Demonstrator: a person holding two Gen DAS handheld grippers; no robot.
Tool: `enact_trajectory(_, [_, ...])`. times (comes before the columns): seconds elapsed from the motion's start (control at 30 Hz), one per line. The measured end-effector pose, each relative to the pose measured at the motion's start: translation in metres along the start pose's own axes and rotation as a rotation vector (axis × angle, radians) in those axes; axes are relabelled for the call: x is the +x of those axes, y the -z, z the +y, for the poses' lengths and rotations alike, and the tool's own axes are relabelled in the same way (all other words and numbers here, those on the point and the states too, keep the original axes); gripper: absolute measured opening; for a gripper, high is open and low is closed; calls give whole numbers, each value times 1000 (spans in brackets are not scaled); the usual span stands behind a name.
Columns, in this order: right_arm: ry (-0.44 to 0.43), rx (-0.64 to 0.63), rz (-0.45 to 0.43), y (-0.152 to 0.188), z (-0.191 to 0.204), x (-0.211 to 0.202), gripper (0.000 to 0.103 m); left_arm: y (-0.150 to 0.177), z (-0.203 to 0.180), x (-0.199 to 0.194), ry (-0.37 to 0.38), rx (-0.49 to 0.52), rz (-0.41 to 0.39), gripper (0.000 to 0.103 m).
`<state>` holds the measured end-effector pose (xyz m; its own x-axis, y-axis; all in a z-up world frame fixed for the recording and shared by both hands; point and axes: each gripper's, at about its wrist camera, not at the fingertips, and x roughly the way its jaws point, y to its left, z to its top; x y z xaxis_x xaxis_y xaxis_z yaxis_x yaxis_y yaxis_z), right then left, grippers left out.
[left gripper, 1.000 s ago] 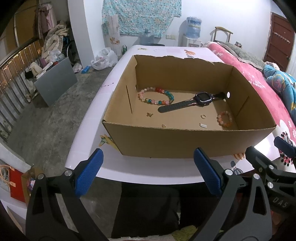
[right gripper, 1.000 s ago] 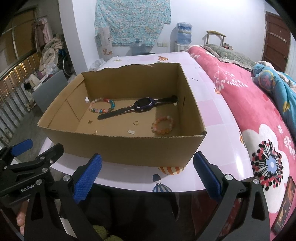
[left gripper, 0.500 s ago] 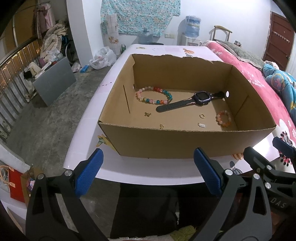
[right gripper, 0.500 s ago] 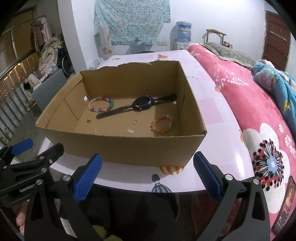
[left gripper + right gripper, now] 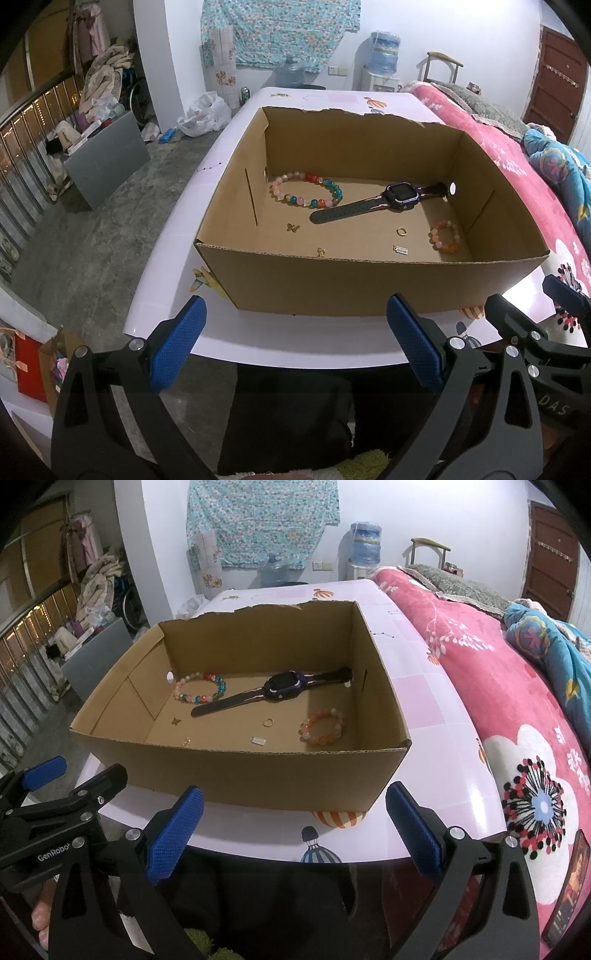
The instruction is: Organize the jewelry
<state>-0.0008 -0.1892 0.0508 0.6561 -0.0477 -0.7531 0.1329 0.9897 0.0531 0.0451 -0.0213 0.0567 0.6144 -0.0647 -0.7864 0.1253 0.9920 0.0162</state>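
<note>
An open cardboard box (image 5: 369,284) (image 5: 258,775) stands on the white table (image 5: 177,229) (image 5: 436,738). Inside lie a multicoloured bead bracelet (image 5: 306,188) (image 5: 199,691), a dark smartwatch (image 5: 380,201) (image 5: 273,690), an orange bead bracelet (image 5: 446,236) (image 5: 322,726), a gold ring (image 5: 401,231) (image 5: 267,722), a small silver piece (image 5: 400,250) (image 5: 258,741) and small gold charms (image 5: 293,227) (image 5: 175,721). My left gripper (image 5: 295,347) and right gripper (image 5: 293,827) hover open before the box's near wall, holding nothing. Each shows at the edge of the other's view.
A bed with a red floral blanket (image 5: 517,709) runs along the table's right side. On the left, bare concrete floor holds a grey box (image 5: 107,162), plastic bags and a railing. Water jugs (image 5: 384,51) and a chair stand by the back wall.
Both grippers have risen and edged forward slightly, so the box sits a little lower in each view. Nothing in the box has moved, and both grippers stay open.
</note>
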Motion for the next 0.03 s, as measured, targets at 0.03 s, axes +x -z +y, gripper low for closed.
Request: enact_trajectory(0.03, [0,1,1,0,0,0,96,0,0,0,1,-1,1,95])
